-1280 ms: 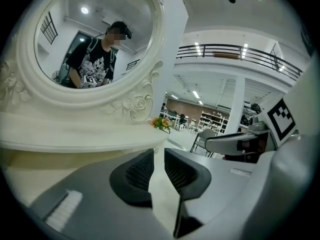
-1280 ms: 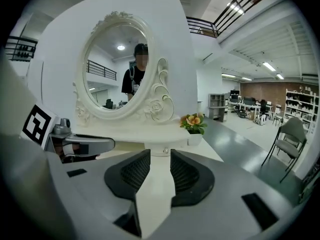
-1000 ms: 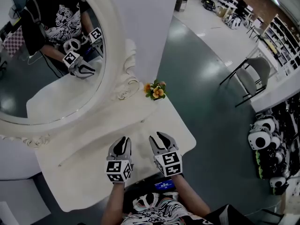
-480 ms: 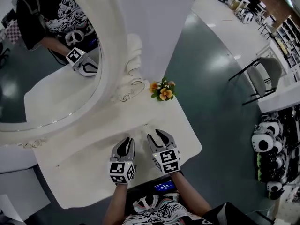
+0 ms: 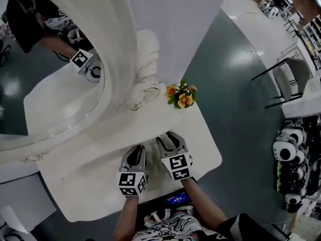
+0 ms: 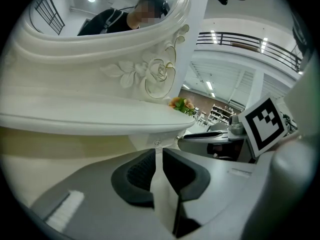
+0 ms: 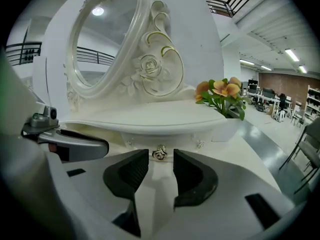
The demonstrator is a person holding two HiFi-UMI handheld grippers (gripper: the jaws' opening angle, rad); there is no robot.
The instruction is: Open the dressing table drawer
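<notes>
Far left, the big oval mirror in its carved white frame (image 5: 55,99) leans over the white dressing table top (image 5: 85,164). Both tools sit low at the table's near edge, side by side and close to each other.

Coming in from the left: the left gripper (image 5: 136,149), with its black-and-white marker cube nearest the person, points in at the table's front. Its own view has the dark ribbed pads (image 6: 141,171) barely apart, just a thin slit of daylight and nothing in it. It aims below the rim of the top, where a tiny fitting shows on the pale front.

Next along, the right gripper (image 5: 168,138), and here is the action. Its jaws stand wide, empty, nothing gripped. Dead ahead, right at the mouth of those jaws, sits the small silvery rose-shaped knob (image 7: 159,154) on the cream drawer front (image 7: 175,139). The pads flank it without touching. The drawer itself is tucked under the curved lip of the top and sits flush (the head view cannot see it at all; the tabletop covers it).

Further right, a small bunch of orange flowers with green leaves (image 5: 181,95) stands at the table's back corner beside the mirror's scrollwork. Beyond the table is dark grey-green floor (image 5: 235,99), and a grey chair on black legs (image 5: 293,77) stands well apart near the right edge.
</notes>
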